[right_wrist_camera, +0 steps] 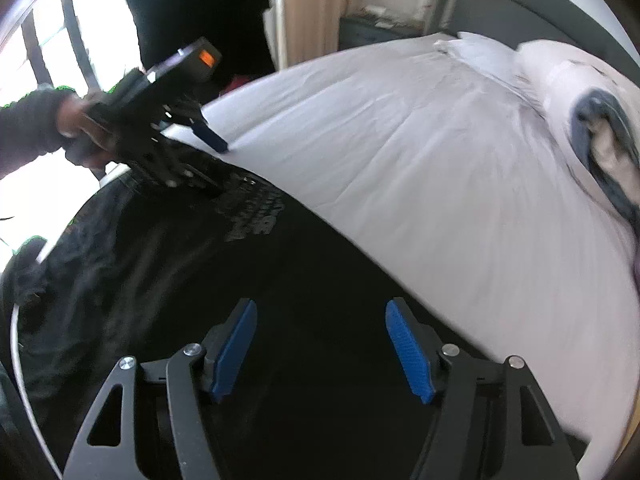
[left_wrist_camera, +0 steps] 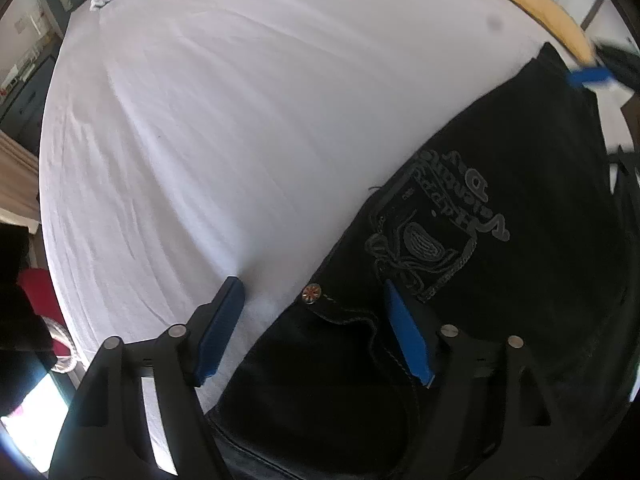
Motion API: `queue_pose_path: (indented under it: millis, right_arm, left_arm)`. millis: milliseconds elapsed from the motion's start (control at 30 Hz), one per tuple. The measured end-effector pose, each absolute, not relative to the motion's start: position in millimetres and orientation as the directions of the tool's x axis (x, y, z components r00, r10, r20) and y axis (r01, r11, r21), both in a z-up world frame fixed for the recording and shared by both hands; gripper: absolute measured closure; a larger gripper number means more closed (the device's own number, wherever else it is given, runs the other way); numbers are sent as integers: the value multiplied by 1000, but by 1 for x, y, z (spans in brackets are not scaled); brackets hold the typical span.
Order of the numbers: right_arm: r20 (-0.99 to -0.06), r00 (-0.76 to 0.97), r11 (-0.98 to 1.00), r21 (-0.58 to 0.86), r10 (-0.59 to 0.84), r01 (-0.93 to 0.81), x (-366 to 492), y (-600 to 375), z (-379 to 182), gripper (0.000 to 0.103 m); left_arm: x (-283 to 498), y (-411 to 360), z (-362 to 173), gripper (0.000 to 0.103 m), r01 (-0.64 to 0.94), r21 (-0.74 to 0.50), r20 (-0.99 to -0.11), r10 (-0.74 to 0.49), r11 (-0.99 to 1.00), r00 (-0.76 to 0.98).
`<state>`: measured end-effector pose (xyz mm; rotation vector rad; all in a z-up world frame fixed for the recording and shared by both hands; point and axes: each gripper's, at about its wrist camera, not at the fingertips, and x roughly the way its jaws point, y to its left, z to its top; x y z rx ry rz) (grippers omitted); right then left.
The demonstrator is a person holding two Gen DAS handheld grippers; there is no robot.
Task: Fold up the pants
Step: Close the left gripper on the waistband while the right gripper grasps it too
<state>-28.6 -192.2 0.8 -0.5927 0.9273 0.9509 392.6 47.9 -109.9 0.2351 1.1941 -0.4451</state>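
I am looking along two hand-held tools over a bed covered with a white, lightly creased sheet [left_wrist_camera: 240, 120]. A pair of black denim pants [left_wrist_camera: 500, 240] lies flat on the sheet, along the near edge of the bed, and fills the lower right of my left wrist view. Grey embroidered lettering and a crest-like design [left_wrist_camera: 432, 220] sit on the fabric, and a small round metal rivet [left_wrist_camera: 311, 293] marks a pocket corner near the pants' edge.

My left tool [left_wrist_camera: 314, 330] is spread wide, its blue-padded fingers well apart. One blue pad [left_wrist_camera: 220, 332] is over the bare sheet, just beside the pants' edge; the other is over the black fabric near the pocket seam. Nothing is gripped between them.

In the right wrist view, my right tool [right_wrist_camera: 322, 352] is also spread wide, both blue pads over the dark fabric with nothing between them. The pants run away from it toward the upper left, where the left tool [right_wrist_camera: 212, 138] appears, held by a hand in a dark sleeve [right_wrist_camera: 76, 128].

At the far end of the bed lie white pillows [right_wrist_camera: 560, 68] and a bundle of grey-blue cloth [right_wrist_camera: 608, 136]. In the left wrist view, a yellow cushion [left_wrist_camera: 548, 16] sits at the upper right edge.
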Motion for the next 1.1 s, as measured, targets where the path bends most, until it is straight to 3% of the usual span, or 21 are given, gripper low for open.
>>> queue_pose_path:
  millis: [67, 100, 133, 367, 600, 833, 1000, 1100]
  right_arm:
    - [-885, 252, 439, -62, 390, -896, -13, -178, -4, 38]
    - [-892, 244, 432, -61, 382, -900, -6, -174, -6, 38]
    - [-899, 239, 425, -66, 368, -903, 2, -170, -9, 39]
    - [-946, 184, 315, -95, 267, -944, 15, -145, -31, 50]
    - [-960, 145, 288, -72, 239, -955, 26, -136, -41, 51]
    - [-977, 73, 272, -16, 199, -962, 39, -131, -49, 53]
    - [-978, 22, 270, 36, 206, -962, 44, -123, -46, 83]
    - [-975, 3, 298, 64, 221, -952, 43, -125, -42, 93]
  left_arm:
    - [382, 39, -118, 66, 474, -71, -931, -229, 878, 284]
    - [375, 33, -121, 85, 488, -61, -931, -226, 871, 286]
    - [367, 26, -124, 91, 501, -39, -931, -213, 864, 296]
    - [308, 40, -133, 93, 517, 98, -874, -175, 851, 453]
    - [257, 32, -165, 93, 512, 239, -795, -137, 825, 591]
    - [252, 50, -124, 93, 512, 266, -795, -115, 816, 596]
    - [279, 45, -97, 93, 506, 277, -789, -108, 817, 605]
    - [280, 42, -90, 93, 504, 278, -785, -109, 818, 610]
